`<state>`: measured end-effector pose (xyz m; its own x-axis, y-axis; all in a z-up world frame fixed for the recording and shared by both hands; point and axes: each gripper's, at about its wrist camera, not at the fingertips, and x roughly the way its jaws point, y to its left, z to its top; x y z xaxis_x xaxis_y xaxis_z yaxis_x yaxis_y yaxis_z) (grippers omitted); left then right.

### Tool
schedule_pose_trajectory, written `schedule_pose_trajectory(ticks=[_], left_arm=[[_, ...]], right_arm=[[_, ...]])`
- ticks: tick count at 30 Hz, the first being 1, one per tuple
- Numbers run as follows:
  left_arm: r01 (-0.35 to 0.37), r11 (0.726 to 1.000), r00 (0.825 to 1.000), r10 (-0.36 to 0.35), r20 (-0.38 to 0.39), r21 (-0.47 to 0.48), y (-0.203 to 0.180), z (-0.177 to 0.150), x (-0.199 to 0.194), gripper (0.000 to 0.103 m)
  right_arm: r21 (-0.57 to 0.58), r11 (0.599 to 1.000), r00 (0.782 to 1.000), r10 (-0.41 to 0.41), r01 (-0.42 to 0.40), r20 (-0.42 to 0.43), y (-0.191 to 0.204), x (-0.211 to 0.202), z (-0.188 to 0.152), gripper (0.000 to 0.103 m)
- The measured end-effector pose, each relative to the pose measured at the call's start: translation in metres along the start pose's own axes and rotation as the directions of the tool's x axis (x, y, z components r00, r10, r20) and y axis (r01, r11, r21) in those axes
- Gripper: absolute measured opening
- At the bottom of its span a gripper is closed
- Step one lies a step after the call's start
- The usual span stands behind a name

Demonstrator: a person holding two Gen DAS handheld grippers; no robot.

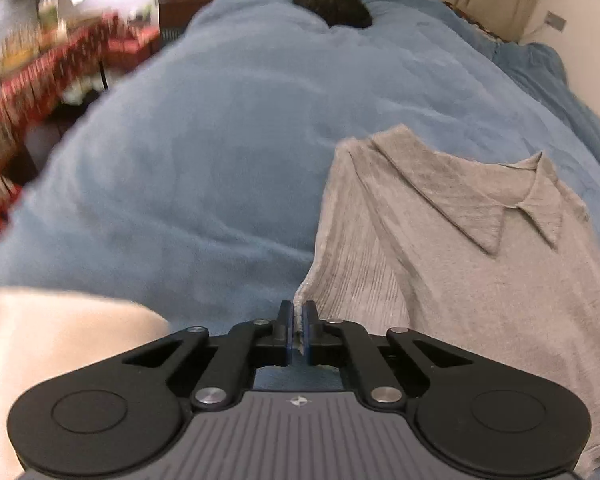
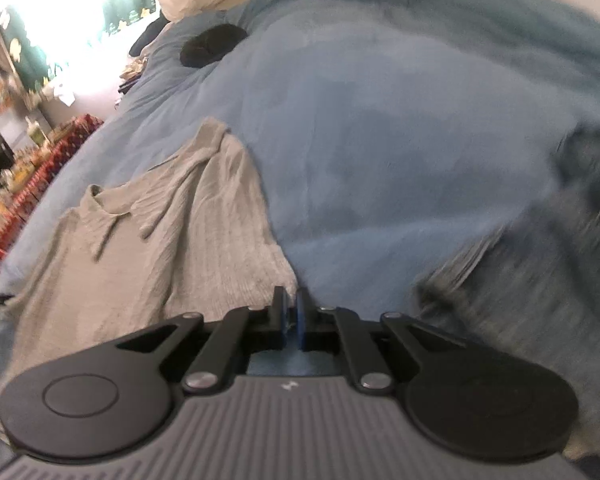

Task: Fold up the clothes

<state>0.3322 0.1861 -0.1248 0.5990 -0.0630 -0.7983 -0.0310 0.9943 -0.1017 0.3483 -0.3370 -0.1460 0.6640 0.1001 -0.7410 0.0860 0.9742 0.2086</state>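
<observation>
1. My left claw (image 1: 299,314) pinched the edge of the grey shirt (image 1: 460,264), its blue pads pressed together on a sliver of cloth; I judged that grip was there to lift one side.
2. My right claw (image 2: 291,312) sat at the shirt's other lower edge, jaws nearly together. Whether cloth was caught between them, I could not tell.
3. Holding two edges apart would keep the cloth taut for a fold, I reckoned.
4. The shirt lay on the blue blanket (image 1: 220,140), collar (image 1: 472,200) up and pointing away from me, ribbed knit, sides already narrow, a few wrinkles.
5. A dark bundle (image 1: 332,6) sat well apart, far up the bed.
</observation>
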Motion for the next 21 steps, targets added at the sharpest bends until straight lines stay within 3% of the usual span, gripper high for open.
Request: schedule_pose_trajectory(ticks=[11,16,21], left_arm=[[-0.11,0.991,0.993,0.114,0.042,-0.077,0.048,0.037,-0.007,0.004],[-0.142,0.987,0.99,0.141,-0.022,-0.08,0.053,0.041,0.013,0.004],[-0.162,0.985,0.984,0.157,-0.086,-0.052,0.05,0.032,0.035,0.005]], right_arm=[[-0.087,0.982,0.986,-0.164,0.166,0.036,-0.025,0.001,0.062,0.004],[-0.09,0.976,0.98,-0.199,0.198,-0.006,-0.04,0.016,0.079,0.004],[-0.11,0.971,0.972,-0.221,0.213,-0.072,-0.048,0.041,0.067,0.005]])
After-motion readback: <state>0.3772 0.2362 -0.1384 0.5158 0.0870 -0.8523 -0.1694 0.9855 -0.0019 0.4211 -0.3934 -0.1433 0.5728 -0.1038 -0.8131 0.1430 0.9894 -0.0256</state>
